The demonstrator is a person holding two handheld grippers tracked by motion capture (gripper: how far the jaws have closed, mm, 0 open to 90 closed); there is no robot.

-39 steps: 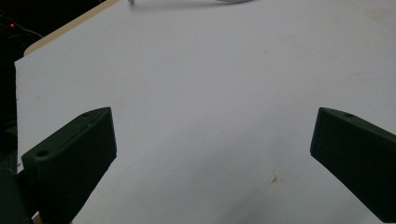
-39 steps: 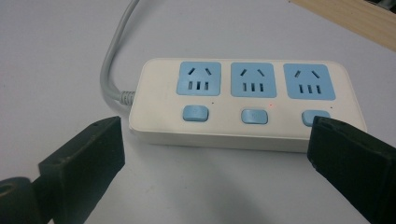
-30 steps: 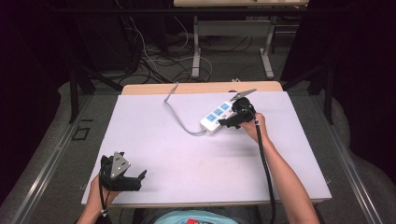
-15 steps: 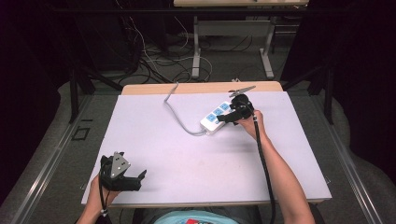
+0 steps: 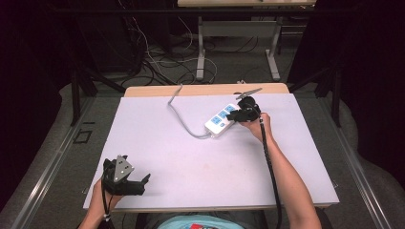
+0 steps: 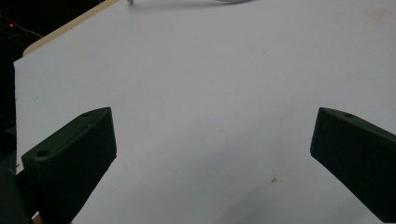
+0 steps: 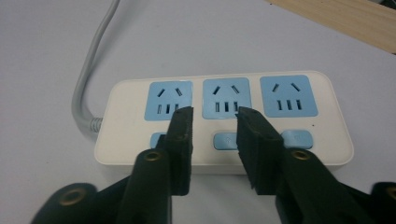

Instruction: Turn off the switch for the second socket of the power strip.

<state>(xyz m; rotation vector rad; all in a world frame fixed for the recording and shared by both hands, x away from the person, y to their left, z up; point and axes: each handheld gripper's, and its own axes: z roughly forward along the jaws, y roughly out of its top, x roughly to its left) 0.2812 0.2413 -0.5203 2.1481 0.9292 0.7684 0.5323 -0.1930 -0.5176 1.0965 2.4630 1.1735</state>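
1 white plastic power strip (image 7: 224,126), 3 blue sockets, 3 rounded switches; right gripper (image 7: 212,126) jaws just narrowed, grasping nothing; left gripper (image 6: 212,154) released

power strip (image 7: 224,126): 1 | blue socket panels (image 7: 226,98): 3 | blue switch buttons (image 7: 225,140): 3 | grey cord (image 7: 91,70): 1 | grippers: 2 | counter (image 5: 191,157): 1

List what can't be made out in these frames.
- Power strip left switch: right gripper view, covered by a jaw of the right hand-held gripper, whose jaws have just been closing; contact unclear.
- Strip's cord end: high view, drops behind the table's far edge.
- Switch markings: too faint.
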